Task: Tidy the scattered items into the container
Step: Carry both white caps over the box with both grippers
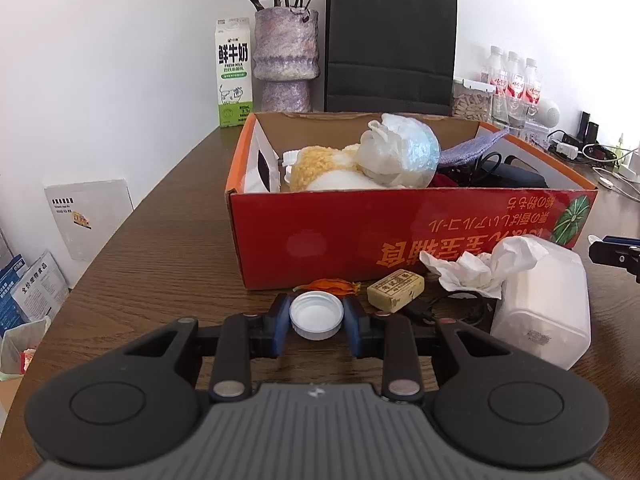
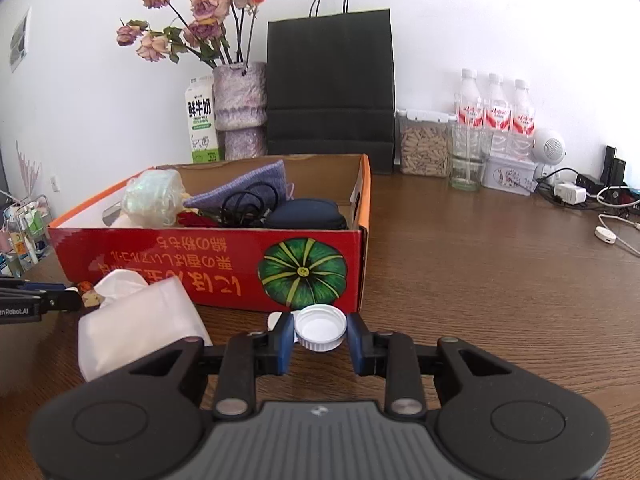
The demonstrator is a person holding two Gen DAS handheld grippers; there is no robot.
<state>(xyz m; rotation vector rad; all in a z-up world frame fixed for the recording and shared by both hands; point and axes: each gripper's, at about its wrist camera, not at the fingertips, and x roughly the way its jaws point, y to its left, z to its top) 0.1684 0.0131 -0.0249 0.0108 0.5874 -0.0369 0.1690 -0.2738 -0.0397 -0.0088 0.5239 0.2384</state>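
In the left wrist view my left gripper (image 1: 317, 322) is shut on a white bottle cap (image 1: 317, 312), its blue pads pressing both sides just above the wooden table (image 1: 160, 280). In the right wrist view my right gripper (image 2: 320, 334) is shut on a second white bottle cap (image 2: 320, 325) in the same way. The red cardboard box (image 1: 360, 240) (image 2: 200, 264) stands right behind both, with a plush toy, plastic bags, purple cloth, cables and a dark pouch inside. In front of it lie a tissue pack (image 1: 544, 312) (image 2: 140, 324), a yellow wrapped block (image 1: 396, 290), an orange petal (image 1: 336, 286) and a black cable (image 1: 452, 310).
Behind the box stand a milk carton (image 1: 234, 72), a vase of dried flowers (image 1: 286, 60) and a black paper bag (image 1: 390, 40). Bottles (image 2: 496, 108), jars, a tin and chargers with cables (image 2: 600, 200) line the back right. The table's left edge (image 1: 120, 232) drops to the floor.
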